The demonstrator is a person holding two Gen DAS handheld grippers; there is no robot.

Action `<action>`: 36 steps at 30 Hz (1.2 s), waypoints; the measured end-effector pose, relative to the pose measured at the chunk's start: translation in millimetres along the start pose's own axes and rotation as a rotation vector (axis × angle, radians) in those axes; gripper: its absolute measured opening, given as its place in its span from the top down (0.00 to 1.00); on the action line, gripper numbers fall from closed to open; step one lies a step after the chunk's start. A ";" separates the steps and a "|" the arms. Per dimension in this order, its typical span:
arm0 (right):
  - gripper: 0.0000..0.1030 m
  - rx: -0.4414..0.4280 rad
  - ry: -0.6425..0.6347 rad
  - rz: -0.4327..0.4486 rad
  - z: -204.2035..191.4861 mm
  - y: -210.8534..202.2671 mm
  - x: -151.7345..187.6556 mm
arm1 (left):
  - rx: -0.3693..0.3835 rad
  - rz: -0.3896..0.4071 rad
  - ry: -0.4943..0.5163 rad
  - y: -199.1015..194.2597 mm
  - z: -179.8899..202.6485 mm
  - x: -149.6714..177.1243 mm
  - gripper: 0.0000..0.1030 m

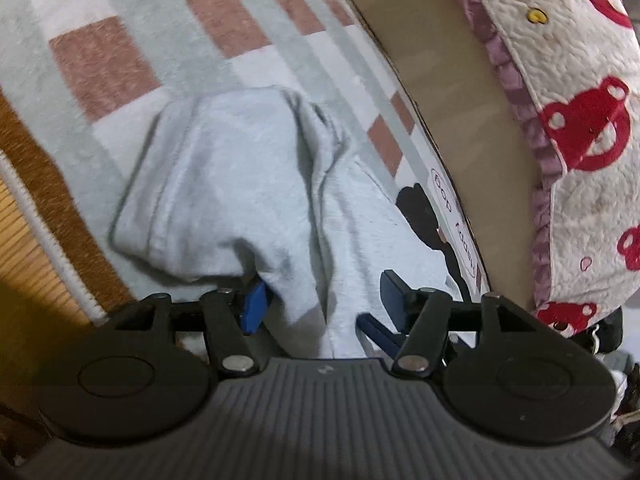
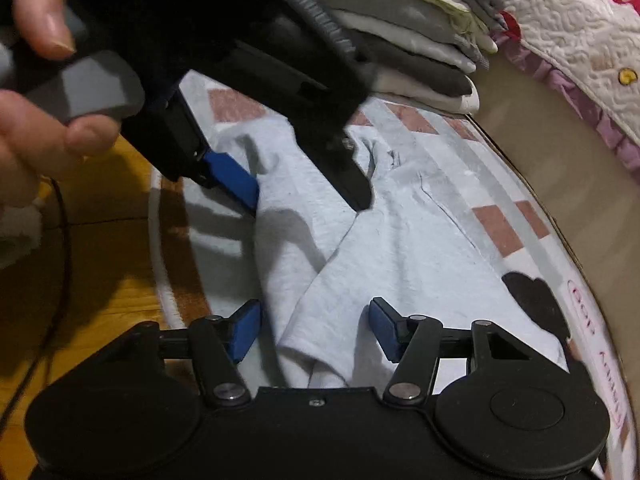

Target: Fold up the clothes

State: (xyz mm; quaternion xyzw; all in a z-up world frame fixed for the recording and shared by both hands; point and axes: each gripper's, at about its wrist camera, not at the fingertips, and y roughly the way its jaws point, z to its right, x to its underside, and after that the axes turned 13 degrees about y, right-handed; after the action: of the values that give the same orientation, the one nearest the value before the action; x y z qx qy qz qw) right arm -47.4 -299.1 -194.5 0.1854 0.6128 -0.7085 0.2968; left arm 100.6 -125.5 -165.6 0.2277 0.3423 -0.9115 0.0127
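Note:
A light grey garment [image 1: 240, 184] lies rumpled and partly folded on a checked rug [image 1: 104, 60]. My left gripper [image 1: 320, 300] is open right over the garment's near part, with cloth lying between its blue pads [image 1: 254, 306]. The right wrist view shows the same garment [image 2: 400, 248] and the left gripper [image 2: 308, 188] above it, held by a hand. My right gripper [image 2: 314, 326] is open low over the garment's near folded edge, pads apart on either side of a fold.
A stack of folded clothes [image 2: 420, 40] sits at the rug's far end. A beige bed base [image 1: 452, 92] with a quilted bear-print cover [image 1: 576, 92] runs along the right. Wooden floor [image 2: 100, 240] and a dark cable [image 2: 60, 260] lie to the left.

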 end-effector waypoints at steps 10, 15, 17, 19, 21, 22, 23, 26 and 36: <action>0.88 -0.119 0.422 0.028 48.3 -13.1 0.0 | -0.018 -0.015 -0.017 1.0 -2.2 1.3 0.42; 0.89 -0.142 0.461 0.060 57.6 -16.2 1.8 | -0.033 0.081 -0.005 4.8 -3.4 -6.3 0.38; 0.89 -0.161 0.484 0.066 61.9 -15.8 3.4 | -0.064 0.093 0.015 13.8 -1.4 -11.3 0.38; 0.89 -0.179 0.498 0.070 64.2 -16.1 4.8 | -0.094 0.083 0.046 25.8 1.9 -14.3 0.37; 0.89 -0.189 0.499 0.075 64.3 -17.2 5.8 | -0.115 0.091 0.153 33.9 13.8 -10.3 0.32; 0.89 -0.192 0.491 0.073 64.0 -16.8 6.0 | -0.125 0.092 0.216 37.7 21.1 -7.5 0.32; 0.88 -0.195 0.484 0.073 63.8 -16.5 6.4 | -0.135 0.085 0.279 42.2 28.7 -4.2 0.32; 0.86 -0.236 0.466 0.058 62.8 -17.0 9.1 | -0.178 0.092 0.406 49.0 41.1 3.2 0.81; 0.52 -0.317 0.866 0.160 158.6 -79.3 65.3 | -0.224 0.231 0.846 33.1 121.2 20.9 0.92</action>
State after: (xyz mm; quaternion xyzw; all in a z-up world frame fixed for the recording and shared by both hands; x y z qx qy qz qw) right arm -132.0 -461.1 -146.7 0.4632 0.7647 -0.4384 0.0922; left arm 38.6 -224.4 -114.7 0.6140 0.3864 -0.6883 -0.0020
